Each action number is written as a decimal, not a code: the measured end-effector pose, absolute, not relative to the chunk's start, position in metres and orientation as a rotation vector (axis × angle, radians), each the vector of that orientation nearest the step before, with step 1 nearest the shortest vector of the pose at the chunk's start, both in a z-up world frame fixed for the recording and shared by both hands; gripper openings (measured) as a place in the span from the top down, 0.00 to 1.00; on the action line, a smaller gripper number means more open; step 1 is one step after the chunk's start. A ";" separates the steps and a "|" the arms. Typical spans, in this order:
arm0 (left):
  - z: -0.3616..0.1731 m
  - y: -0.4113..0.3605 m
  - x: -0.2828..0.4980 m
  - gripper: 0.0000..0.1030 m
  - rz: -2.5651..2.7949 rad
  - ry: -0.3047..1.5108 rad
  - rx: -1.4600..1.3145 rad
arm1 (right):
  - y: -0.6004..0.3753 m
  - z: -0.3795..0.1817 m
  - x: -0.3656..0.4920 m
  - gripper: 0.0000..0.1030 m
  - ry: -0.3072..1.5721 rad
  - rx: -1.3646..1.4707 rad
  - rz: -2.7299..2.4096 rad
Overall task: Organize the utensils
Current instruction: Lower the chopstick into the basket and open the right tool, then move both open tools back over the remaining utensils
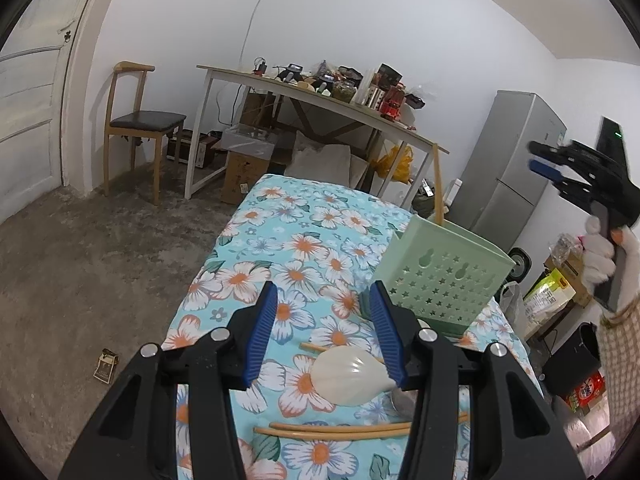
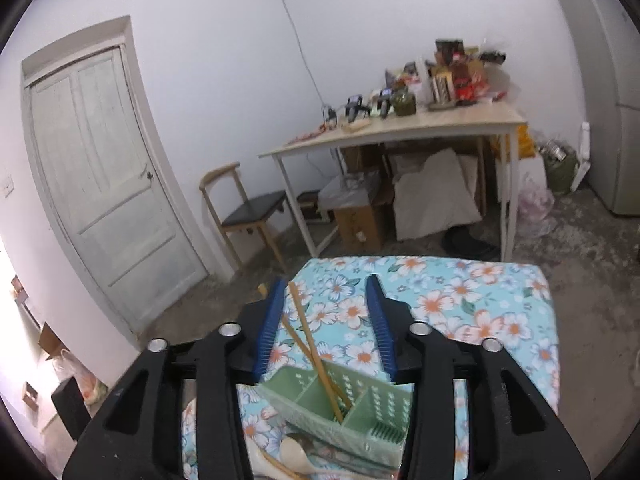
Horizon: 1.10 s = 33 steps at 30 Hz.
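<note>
Right gripper [image 2: 326, 324] parted above caddy [image 2: 340, 412] (chopsticks [image 2: 316, 356] inside), left gripper [image 1: 326, 332] parted, empty.

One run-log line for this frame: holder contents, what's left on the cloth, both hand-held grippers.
green holder: two chopsticks in | cloth: white spoon, two chopsticks | left hand-held gripper: open, empty | right hand-held gripper: open above holder

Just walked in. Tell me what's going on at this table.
A person with a gripper in each hand is sorting utensils into a green holder on the flowered tablecloth. Two chopsticks already stand in its middle compartment, leaning out. The right gripper is above the holder, jaws open, gripping nothing. The left gripper hovers open over a white spoon lying on the cloth, with more chopsticks beside it waiting to go in.
</note>
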<state>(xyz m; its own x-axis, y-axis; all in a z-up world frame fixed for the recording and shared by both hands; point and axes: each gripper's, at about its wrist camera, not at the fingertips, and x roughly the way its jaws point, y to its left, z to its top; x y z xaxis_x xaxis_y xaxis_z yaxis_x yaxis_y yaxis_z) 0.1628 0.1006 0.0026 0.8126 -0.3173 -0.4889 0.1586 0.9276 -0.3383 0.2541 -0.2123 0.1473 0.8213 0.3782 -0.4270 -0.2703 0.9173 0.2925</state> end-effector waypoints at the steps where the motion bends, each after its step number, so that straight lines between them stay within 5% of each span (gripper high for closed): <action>1: 0.002 0.099 0.162 0.55 -0.264 0.577 -0.289 | -0.214 0.146 0.244 0.44 0.489 0.225 0.347; 4: 0.002 0.096 0.159 0.55 -0.286 0.598 -0.285 | -0.220 0.133 0.211 0.29 0.480 0.244 0.348; 9: -0.001 0.088 0.149 0.54 -0.306 0.643 -0.268 | -0.214 0.082 0.175 0.17 0.602 0.260 0.331; 19: -0.032 0.065 0.128 0.54 -0.345 0.772 -0.236 | -0.183 -0.024 0.139 0.16 0.866 0.214 0.199; 33: -0.054 0.056 0.127 0.54 -0.292 0.873 -0.234 | -0.199 -0.081 0.139 0.14 1.006 0.427 0.215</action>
<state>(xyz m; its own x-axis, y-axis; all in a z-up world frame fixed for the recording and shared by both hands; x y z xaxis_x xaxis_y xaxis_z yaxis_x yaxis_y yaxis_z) 0.1268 0.0559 -0.0541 0.6070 -0.3449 -0.7160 0.1553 0.9350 -0.3188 0.1395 -0.1987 -0.0814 0.5235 0.3667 -0.7691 0.0199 0.8971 0.4413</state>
